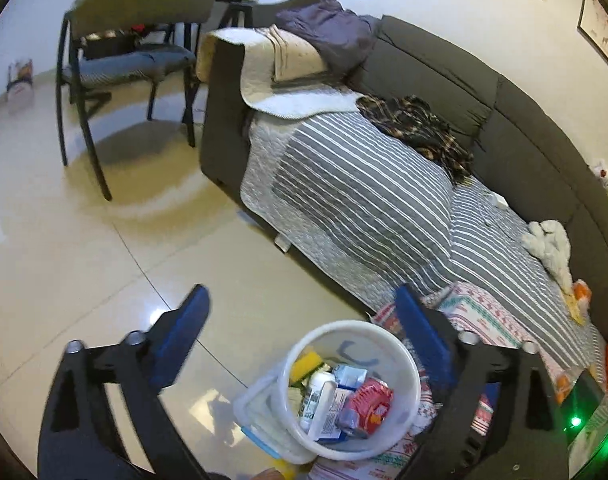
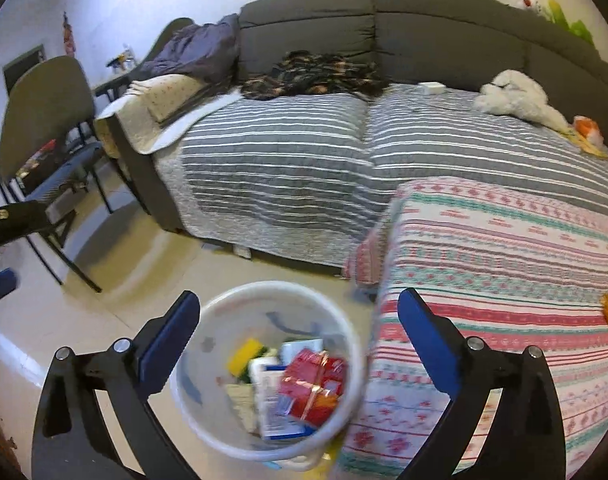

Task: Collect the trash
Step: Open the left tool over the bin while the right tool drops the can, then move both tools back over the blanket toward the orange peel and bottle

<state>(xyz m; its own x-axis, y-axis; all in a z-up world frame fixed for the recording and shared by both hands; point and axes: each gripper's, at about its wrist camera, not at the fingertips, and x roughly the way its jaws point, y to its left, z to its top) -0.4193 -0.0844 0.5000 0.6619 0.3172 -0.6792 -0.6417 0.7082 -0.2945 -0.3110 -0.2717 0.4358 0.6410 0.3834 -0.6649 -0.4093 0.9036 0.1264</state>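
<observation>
I have both grippers hanging above the white bucket (image 2: 263,380), which stands on the pale tiled floor (image 1: 83,248) against the near corner of the pink-and-teal patterned cover (image 2: 504,280). My right gripper (image 2: 295,320) is spread wide with nothing between its blue pads (image 2: 167,340), and the bucket's mouth sits right in that gap. My left gripper (image 1: 301,312) is spread just as wide and holds nothing; in its view the bucket (image 1: 408,384) lies nearer the right finger than the left.

Inside the bucket I can make out a red foil wrapper (image 2: 316,384) on top, a white-and-blue carton (image 2: 271,392) just left of it and a yellow sponge (image 2: 243,354) at the far left side. The right view of it is blurred, so labels are unreadable.

Beyond the bucket runs the dark grey sofa (image 2: 424,20) under a grey striped quilt (image 2: 295,148). On it lie a dark plaid garment (image 2: 312,74), a purple jacket (image 2: 199,50) at the far left end, and a white plush toy (image 2: 512,98) to the right. A dark-framed chair (image 1: 123,60) stands on the floor to the left of the sofa.
</observation>
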